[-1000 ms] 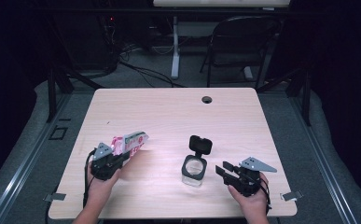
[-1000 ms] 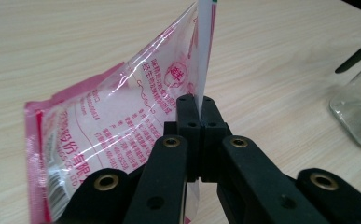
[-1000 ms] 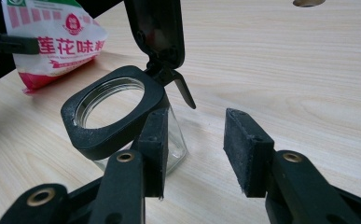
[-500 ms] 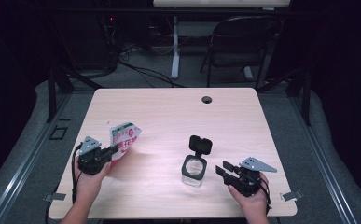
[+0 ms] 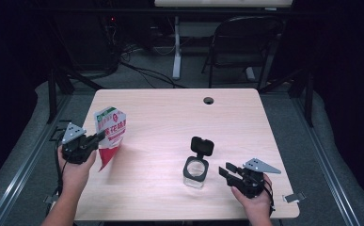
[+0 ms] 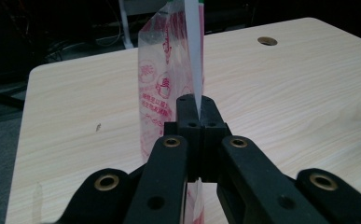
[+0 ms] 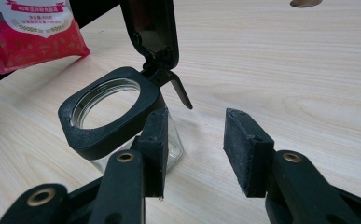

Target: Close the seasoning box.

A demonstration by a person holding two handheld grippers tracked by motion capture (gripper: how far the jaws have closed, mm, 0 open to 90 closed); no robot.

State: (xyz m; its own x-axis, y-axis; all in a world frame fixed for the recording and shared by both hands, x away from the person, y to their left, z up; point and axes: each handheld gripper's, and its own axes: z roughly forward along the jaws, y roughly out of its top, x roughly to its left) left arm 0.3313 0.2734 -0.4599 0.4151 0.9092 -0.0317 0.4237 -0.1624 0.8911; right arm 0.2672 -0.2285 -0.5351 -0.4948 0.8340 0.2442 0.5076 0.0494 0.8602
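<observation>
Clearly the pouch [image 5: 109, 134] is the thing I'm handling — a red-and-white printed plastic bag, and my left gripper [image 5: 96, 137] has its jaws clamped tight on the bag's thin flat edge, as the left gripper view shows with the film [image 6: 169, 84] rising straight from between the closed jaws. I hold it upright, well to the left of the jar [image 5: 196, 167], its lower corner hanging just over the table [image 5: 170, 117] near the left edge.

My read is that the bag is light and soft: the film crinkles, bends and would slip if I pinched a loose, puffed part. The flat seam where I have it is the stiffest place to grip, so I'd keep hold there and not squeeze the body, since whatever is inside could shift or crush.

By contrast the jar looks rigid and fragile — clear glass walls under a black square collar, its hinged lid [image 5: 202, 145] standing open. My right gripper [image 5: 227, 171] sits just to the right of the jar with its jaws apart and nothing between them; in the right gripper view one pad [image 7: 152, 140] is close beside the glass. I'd steady the jar by the collar, since bare glass is slick.
</observation>
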